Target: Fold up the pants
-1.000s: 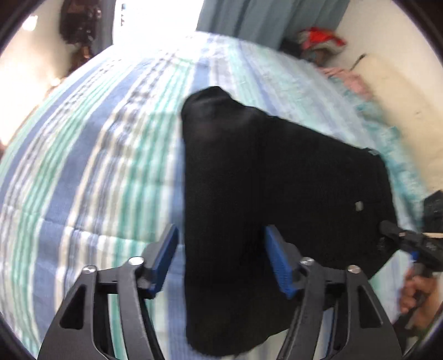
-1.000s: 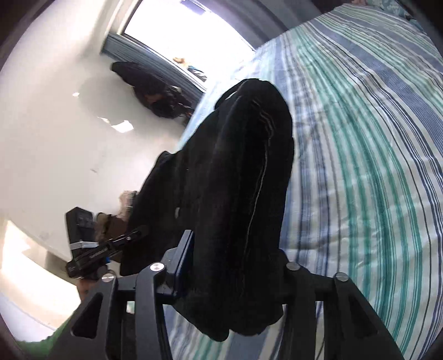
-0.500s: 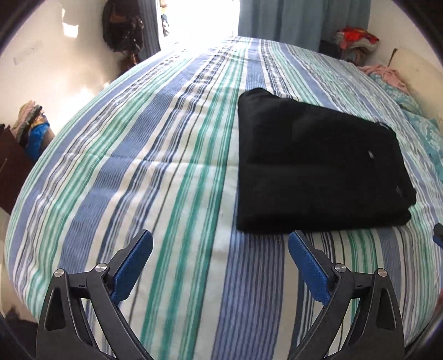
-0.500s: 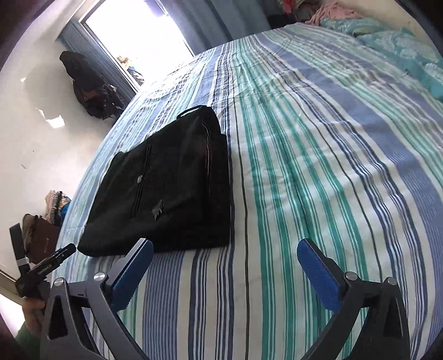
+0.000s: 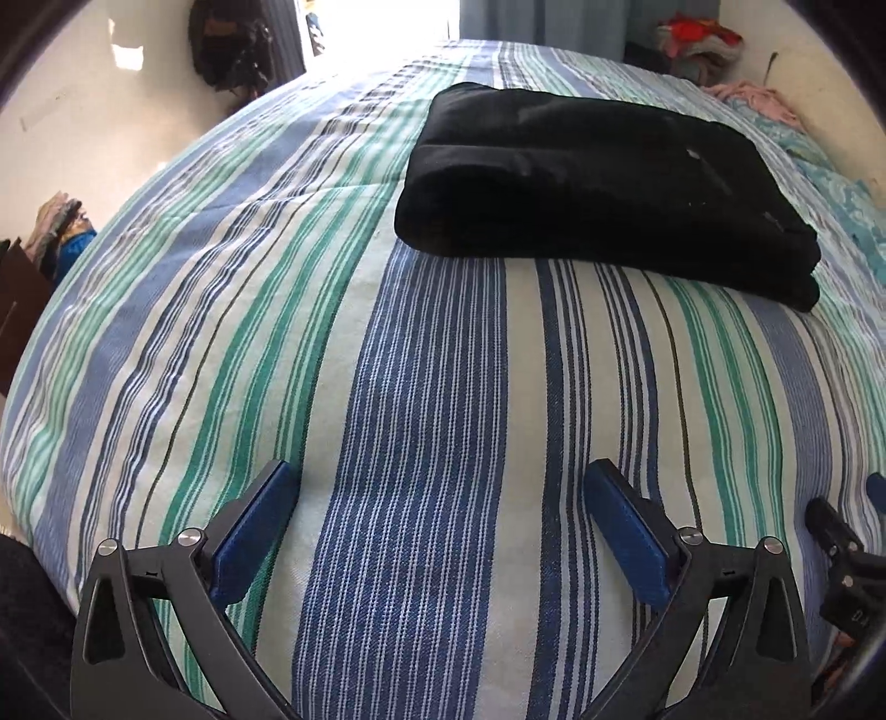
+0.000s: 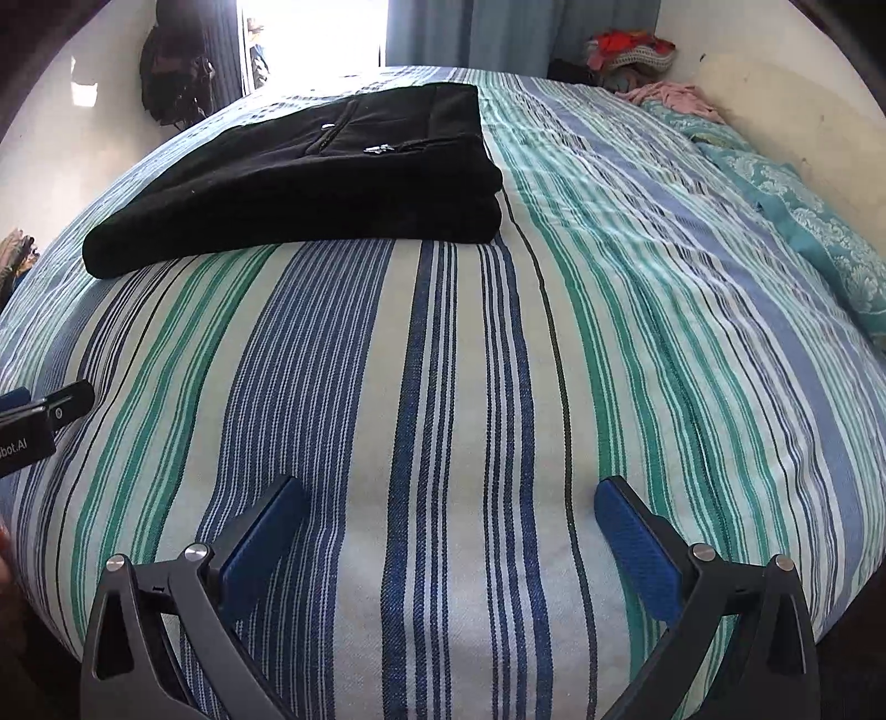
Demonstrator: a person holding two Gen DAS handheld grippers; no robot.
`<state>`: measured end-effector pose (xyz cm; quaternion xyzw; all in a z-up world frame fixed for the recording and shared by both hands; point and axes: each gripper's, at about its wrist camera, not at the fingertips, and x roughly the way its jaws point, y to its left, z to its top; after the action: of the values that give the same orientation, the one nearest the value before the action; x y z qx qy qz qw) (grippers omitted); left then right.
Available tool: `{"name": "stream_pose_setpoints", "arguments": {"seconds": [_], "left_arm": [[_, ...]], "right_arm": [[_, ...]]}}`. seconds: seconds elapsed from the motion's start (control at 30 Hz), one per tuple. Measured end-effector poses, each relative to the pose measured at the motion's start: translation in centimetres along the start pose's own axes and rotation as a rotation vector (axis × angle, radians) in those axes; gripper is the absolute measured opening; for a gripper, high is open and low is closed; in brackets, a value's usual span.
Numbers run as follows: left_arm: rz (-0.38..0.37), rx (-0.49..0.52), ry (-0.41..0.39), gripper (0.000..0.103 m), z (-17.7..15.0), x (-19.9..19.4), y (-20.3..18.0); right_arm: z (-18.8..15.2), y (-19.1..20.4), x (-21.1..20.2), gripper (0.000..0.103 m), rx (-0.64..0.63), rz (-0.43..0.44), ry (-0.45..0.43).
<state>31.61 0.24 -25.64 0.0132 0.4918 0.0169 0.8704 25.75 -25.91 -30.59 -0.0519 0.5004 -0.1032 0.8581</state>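
Observation:
The black pants (image 5: 598, 177) lie folded in a flat rectangle on the striped bed (image 5: 421, 387), far from both grippers. They also show in the right wrist view (image 6: 310, 177), with a zip on top. My left gripper (image 5: 443, 487) is open and empty, low over the near part of the bed. My right gripper (image 6: 451, 498) is open and empty too, over the near bedspread. The right gripper shows at the right edge of the left wrist view (image 5: 841, 548). The left gripper shows at the left edge of the right wrist view (image 6: 39, 415).
A teal patterned pillow (image 6: 814, 221) lies along the bed's right side, with pink clothing (image 6: 675, 94) beyond it. A clothes pile (image 6: 631, 52) sits in the far corner. A dark bag (image 5: 232, 44) hangs by the bright doorway.
A second ago both grippers held the pants up. They laid them down folded, let go and opened. Both have since drawn back toward the near edge of the bed.

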Motion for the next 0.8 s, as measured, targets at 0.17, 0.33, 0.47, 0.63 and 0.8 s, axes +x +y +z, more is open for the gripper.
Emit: {"name": "stream_pose_setpoints", "arguments": {"seconds": [0.17, 0.33, 0.47, 0.63, 0.8], "left_arm": [[0.007, 0.007, -0.013, 0.102, -0.4, -0.1, -0.2], [0.01, 0.018, -0.015, 0.102, -0.5, -0.2, -0.4], [0.018, 0.025, -0.028, 0.102, -0.8, -0.3, -0.7], [0.021, 0.028, -0.027, 0.102, -0.8, -0.2, -0.7], [0.022, 0.027, -0.019, 0.102, -0.6, -0.2, -0.7]], "right_arm": [[-0.4, 0.4, 0.4, 0.103, -0.011, -0.019, 0.006], [-1.0, 0.8, 0.0, 0.103, -0.016, -0.033, -0.017], [-1.1, 1.0, -0.1, 0.103, -0.022, -0.038, -0.027], [-1.1, 0.9, 0.0, 0.103, -0.023, -0.032, -0.025], [-1.0, 1.0, 0.0, 0.103, -0.025, -0.031, -0.014]]}}
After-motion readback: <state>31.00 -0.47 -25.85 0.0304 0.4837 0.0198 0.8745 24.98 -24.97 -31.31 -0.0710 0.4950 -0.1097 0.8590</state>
